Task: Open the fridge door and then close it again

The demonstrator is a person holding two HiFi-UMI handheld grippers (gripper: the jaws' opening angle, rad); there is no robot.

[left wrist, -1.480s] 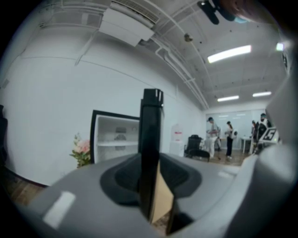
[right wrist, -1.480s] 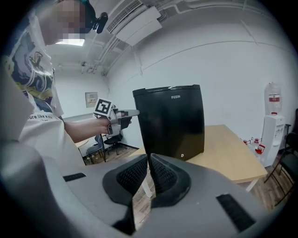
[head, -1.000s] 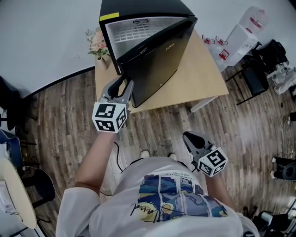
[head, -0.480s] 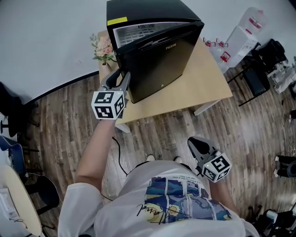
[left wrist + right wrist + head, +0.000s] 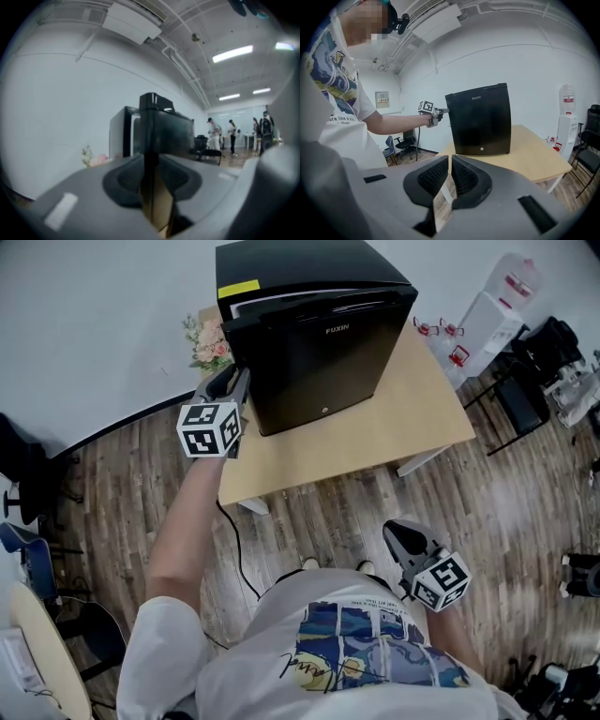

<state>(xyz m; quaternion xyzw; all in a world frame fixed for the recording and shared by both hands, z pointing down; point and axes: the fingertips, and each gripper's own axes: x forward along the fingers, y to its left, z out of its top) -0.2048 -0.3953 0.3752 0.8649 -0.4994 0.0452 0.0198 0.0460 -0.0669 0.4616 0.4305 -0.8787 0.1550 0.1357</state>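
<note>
A black mini fridge (image 5: 319,334) stands on a wooden table (image 5: 375,442). Its door is almost closed, with a thin light slit left along the top and the left side. My left gripper (image 5: 230,385) is at the fridge's front left corner, at the door's free edge. In the left gripper view the dark door edge (image 5: 149,140) runs between the jaws. They have just been closing, but table colour still shows beside the edge. My right gripper (image 5: 396,531) hangs low near my body, away from the table, jaws together (image 5: 450,161) and empty.
A small vase of flowers (image 5: 206,338) stands on the table's back left corner, just behind my left gripper. A water dispenser (image 5: 487,315) and a black chair (image 5: 525,381) are to the right. A cable (image 5: 234,549) trails across the wood floor.
The fridge door has swung from well ajar to almost closed. My left gripper went with the door's edge toward the fridge body. My right gripper has hardly moved.
</note>
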